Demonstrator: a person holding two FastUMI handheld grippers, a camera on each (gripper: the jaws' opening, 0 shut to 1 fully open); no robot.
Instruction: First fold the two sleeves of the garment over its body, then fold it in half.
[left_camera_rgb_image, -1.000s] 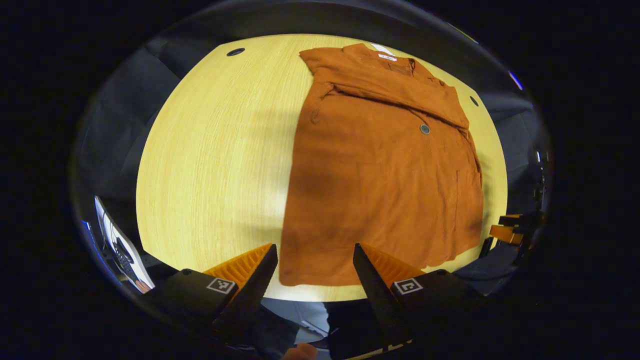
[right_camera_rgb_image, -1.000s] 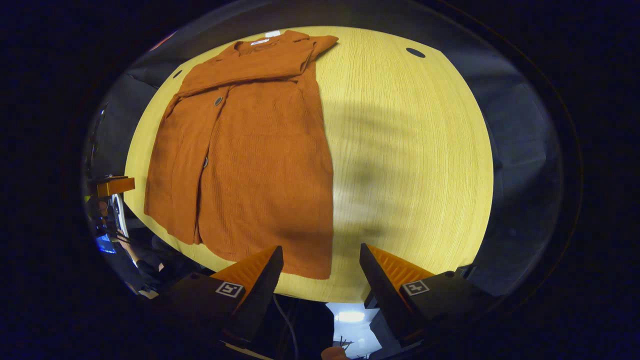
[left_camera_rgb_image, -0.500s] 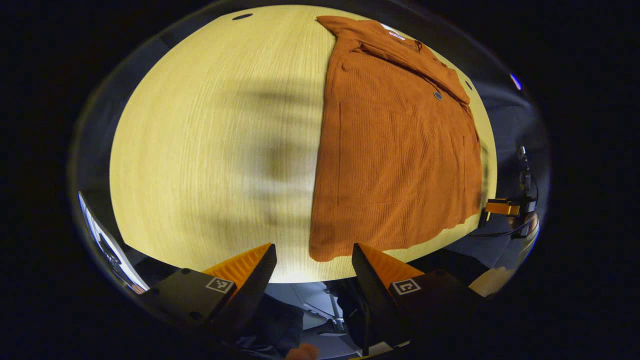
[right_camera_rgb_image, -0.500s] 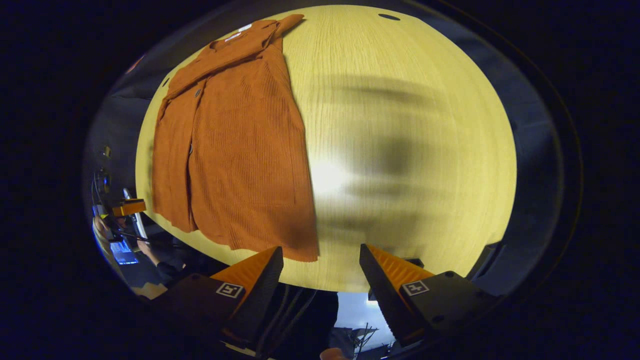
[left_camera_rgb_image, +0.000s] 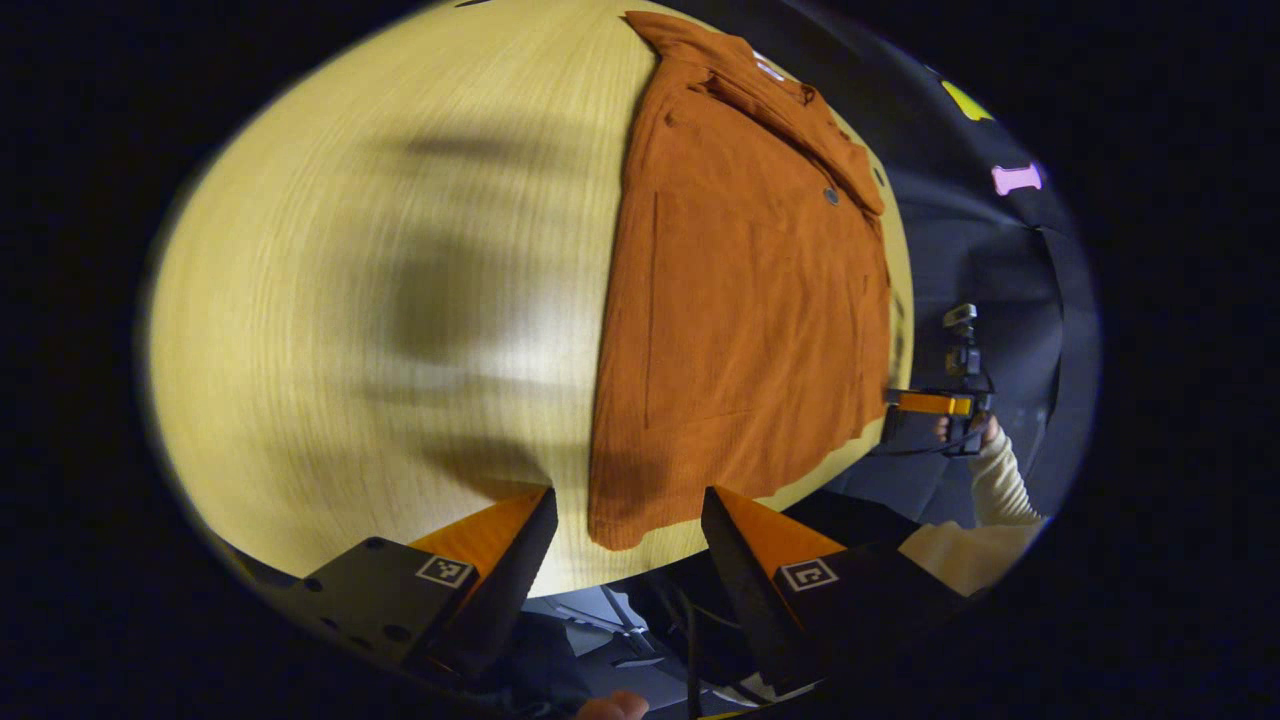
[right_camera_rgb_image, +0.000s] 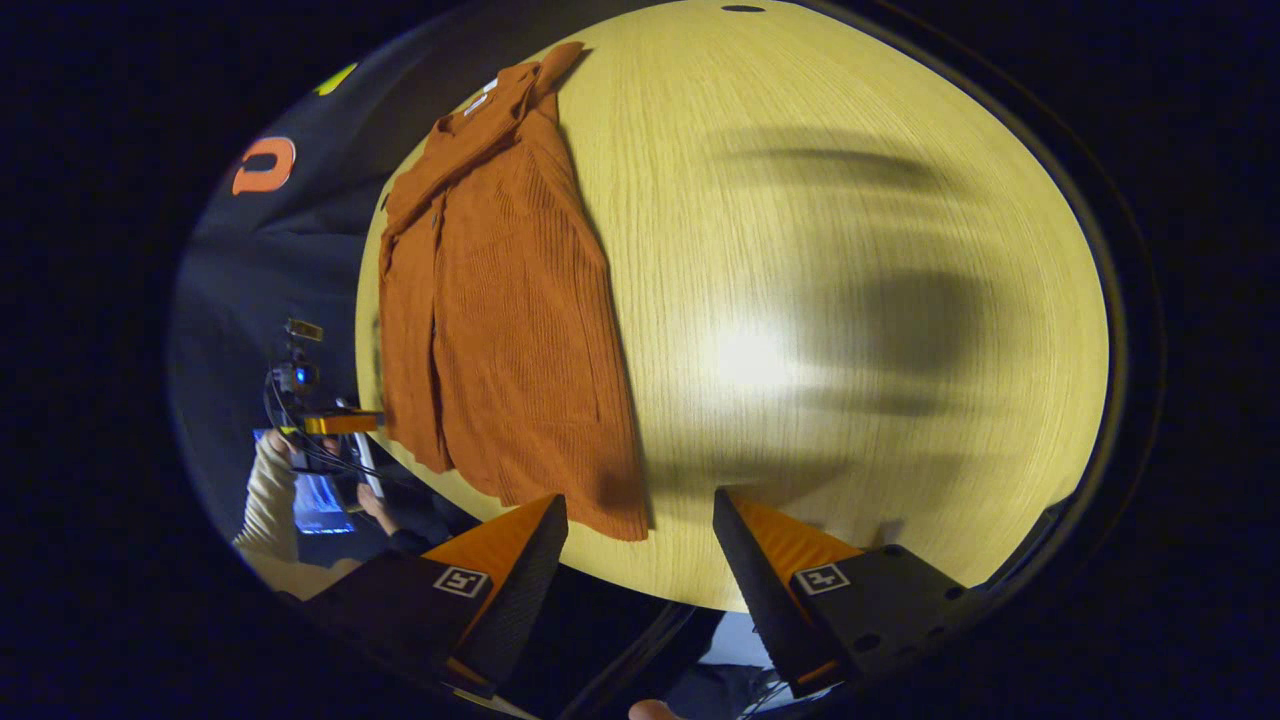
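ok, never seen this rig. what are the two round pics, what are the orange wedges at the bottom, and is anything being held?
No robot here: a person holds a two-finger gripper in each hand, and a fisheye camera rides on each. The orange wedges are each camera's own fingers: the left gripper in the left gripper view, the right gripper in the right gripper view. Both are open and hold nothing. An orange garment lies flat on the round wooden table, sleeves folded over its body, its near hem at the table's edge. Each view also catches the other gripper farther off, held by a hand in a pale sleeve.
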